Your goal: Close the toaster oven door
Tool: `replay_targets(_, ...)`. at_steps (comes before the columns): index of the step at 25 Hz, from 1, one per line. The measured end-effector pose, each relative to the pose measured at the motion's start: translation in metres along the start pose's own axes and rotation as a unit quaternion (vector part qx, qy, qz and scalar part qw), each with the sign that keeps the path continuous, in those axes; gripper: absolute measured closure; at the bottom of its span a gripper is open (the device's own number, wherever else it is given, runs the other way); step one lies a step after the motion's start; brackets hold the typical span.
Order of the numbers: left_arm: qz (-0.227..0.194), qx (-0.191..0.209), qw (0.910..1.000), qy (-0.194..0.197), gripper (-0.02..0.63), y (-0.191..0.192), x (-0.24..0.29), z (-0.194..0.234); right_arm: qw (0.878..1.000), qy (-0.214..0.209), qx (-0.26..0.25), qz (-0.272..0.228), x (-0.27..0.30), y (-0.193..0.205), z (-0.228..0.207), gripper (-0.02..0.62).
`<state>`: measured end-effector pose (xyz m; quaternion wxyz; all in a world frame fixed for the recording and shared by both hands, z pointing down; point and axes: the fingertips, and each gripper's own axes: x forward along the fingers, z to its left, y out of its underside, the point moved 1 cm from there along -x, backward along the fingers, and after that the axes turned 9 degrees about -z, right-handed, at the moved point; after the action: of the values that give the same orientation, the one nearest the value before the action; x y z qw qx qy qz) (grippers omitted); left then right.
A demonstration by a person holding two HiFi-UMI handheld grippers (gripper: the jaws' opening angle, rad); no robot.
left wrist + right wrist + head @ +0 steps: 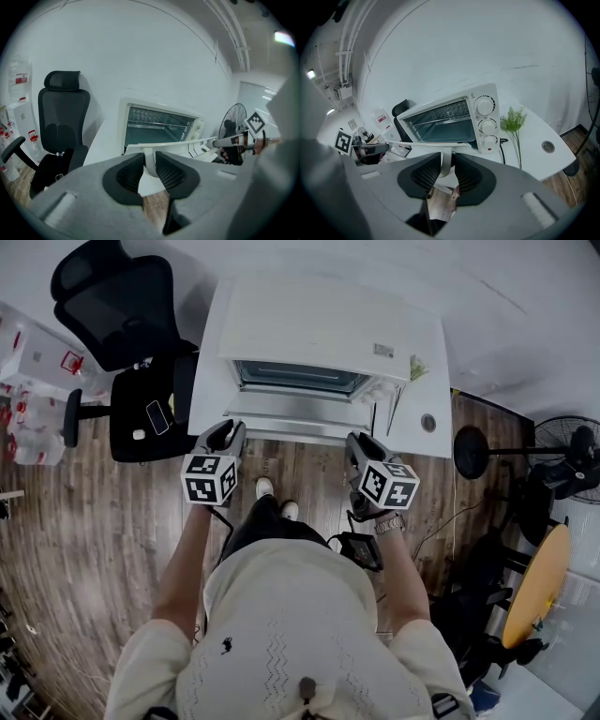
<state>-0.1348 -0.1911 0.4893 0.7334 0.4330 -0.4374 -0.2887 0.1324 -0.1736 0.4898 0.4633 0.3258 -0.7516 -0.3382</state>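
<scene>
A white toaster oven (319,334) stands on a white table (427,381) with its door (300,420) folded down flat towards me. The rack inside the oven (157,125) shows through the opening. My left gripper (228,437) is shut on the left post of the door handle (150,165), which fills the gap between the pads. My right gripper (357,446) is shut on the handle's right post (446,165). The handle bar (426,144) runs across to the left gripper (370,149). The oven's knobs (486,125) face the right gripper view.
A black office chair (117,310) stands left of the table, with a phone (157,416) on its seat. A green sprig (513,123) and a cable hole (547,146) lie right of the oven. A floor fan (562,465) stands at the right. My shoes (275,495) are under the door.
</scene>
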Motion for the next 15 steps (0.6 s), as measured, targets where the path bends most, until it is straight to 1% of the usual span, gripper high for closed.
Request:
replay_targets(10, 0.002, -0.017, 0.9999, 0.0, 0.523, -0.015, 0.005, 0.004, 1.0, -0.007, 0.01, 0.003, 0.006, -0.016, 0.002, 0.486)
replay_targets(15, 0.009, -0.026, 0.9996, -0.003, 0.523, -0.021, 0.009, 0.004, 1.0, -0.009, 0.015, 0.016, 0.009, -0.022, 0.001, 0.486)
